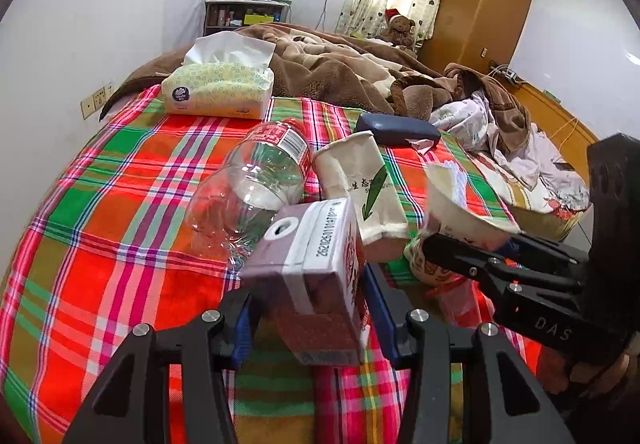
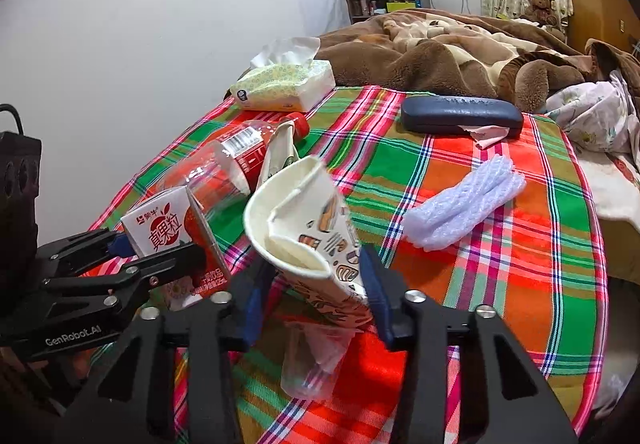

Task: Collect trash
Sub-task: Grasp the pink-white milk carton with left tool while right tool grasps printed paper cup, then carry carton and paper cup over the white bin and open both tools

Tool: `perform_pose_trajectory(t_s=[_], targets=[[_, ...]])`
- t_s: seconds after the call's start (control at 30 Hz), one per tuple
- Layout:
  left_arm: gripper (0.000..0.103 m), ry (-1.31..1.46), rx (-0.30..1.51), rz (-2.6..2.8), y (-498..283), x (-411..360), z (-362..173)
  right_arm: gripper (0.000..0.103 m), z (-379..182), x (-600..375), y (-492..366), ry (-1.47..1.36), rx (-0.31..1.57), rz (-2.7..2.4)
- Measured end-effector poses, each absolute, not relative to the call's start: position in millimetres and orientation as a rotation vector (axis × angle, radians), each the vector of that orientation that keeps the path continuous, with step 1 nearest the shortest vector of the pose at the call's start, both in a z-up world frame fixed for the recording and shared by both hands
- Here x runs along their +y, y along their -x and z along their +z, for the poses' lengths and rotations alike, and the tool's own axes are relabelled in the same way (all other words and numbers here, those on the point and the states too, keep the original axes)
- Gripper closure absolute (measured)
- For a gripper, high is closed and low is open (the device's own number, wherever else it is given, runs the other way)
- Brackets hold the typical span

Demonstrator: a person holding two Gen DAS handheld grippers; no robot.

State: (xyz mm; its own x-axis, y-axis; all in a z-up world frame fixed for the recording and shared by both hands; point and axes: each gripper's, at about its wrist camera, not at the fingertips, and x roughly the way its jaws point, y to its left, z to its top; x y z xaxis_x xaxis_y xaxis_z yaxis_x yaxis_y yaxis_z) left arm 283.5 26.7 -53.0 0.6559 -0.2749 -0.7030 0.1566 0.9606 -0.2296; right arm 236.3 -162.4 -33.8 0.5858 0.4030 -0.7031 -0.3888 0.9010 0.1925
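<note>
My left gripper [image 1: 308, 308] is shut on a small drink carton [image 1: 316, 264], held above the plaid bedsheet; the carton also shows in the right wrist view [image 2: 168, 236]. My right gripper [image 2: 316, 304] is shut on a crushed patterned paper cup [image 2: 304, 228], also seen in the left wrist view [image 1: 452, 212]. On the sheet lie an empty clear plastic bottle [image 1: 256, 180] with a red label, a flattened paper bag [image 1: 364, 184], a white foam net [image 2: 464, 200] and a clear plastic cup [image 2: 316, 360] under the right gripper.
A tissue pack [image 1: 220, 88] and a dark glasses case [image 2: 460, 114] lie farther back on the plaid sheet [image 2: 500, 284]. Brown blankets [image 1: 340, 64] are heaped behind. A wall runs along the left; a wardrobe [image 1: 476, 4] stands at the far right.
</note>
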Motion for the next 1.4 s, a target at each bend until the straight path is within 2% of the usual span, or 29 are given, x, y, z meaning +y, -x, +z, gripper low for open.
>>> perform_pose_trajectory(t_s=[0.07,0.1,0.27,0.63,1.4], targets=[[0.054,0.172,0.82,-0.245,-285,27,-53,0.076,-33,-163,-235,-0.02,0.821,0.464],[0.054,0.173,0.818,-0.239,-285,26,-53,0.082,-33,-163,-234,-0.021,0.815,0.466],[0.059,0.172,0.817,-0.233,-283,26,-53,0.085,-31,-167,-232,-0.037,0.798,0.459],[0.064,0.129,0.794,-0.223,-263,16,-45,0.085,-22,-173,-223,-0.056,0.749,0.433],[0.064,0.066,0.723,-0.318,-202,-33,3,0.085,5,-225,-172,-0.144,0.651,0.342]])
